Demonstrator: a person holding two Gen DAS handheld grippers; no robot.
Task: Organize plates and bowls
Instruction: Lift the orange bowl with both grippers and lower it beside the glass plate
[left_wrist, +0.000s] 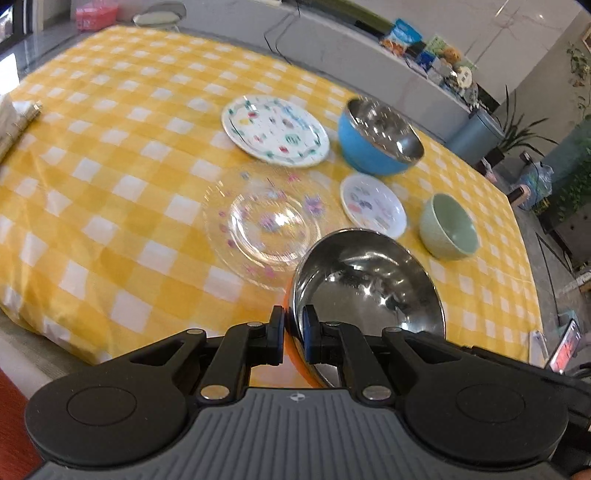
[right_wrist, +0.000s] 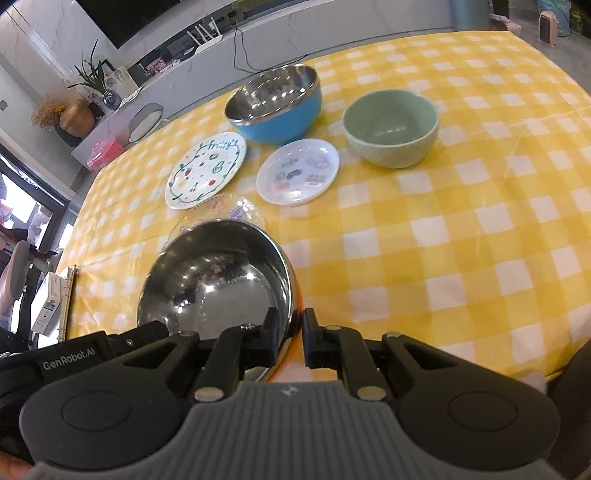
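Both grippers are clamped on the same orange-sided steel bowl, one on each side of its rim. The left gripper pinches the rim's left edge, one pad against the orange outer wall and one inside on the polished metal. The right gripper bites the opposite edge the same way, fingers drawn together on the thin wall. The bowl is round, mirror-bright inside, with a glossy orange shell, and it tilts so its mouth faces up and away from the cameras, toward the far side of the table. It sits at the near edge of the yellow-and-white checked tablecloth, soft and slightly rumpled; whether its base touches the cloth I cannot tell.

Just beyond it lies a clear glass plate with small purple and pink flowers, flat and nearly see-through. Farther back, a white fruit-print plate and a smaller white plate with picture decals. Behind them stands a blue-sided steel bowl, upright, and to its right a matte pale-green ceramic bowl, mouth up.
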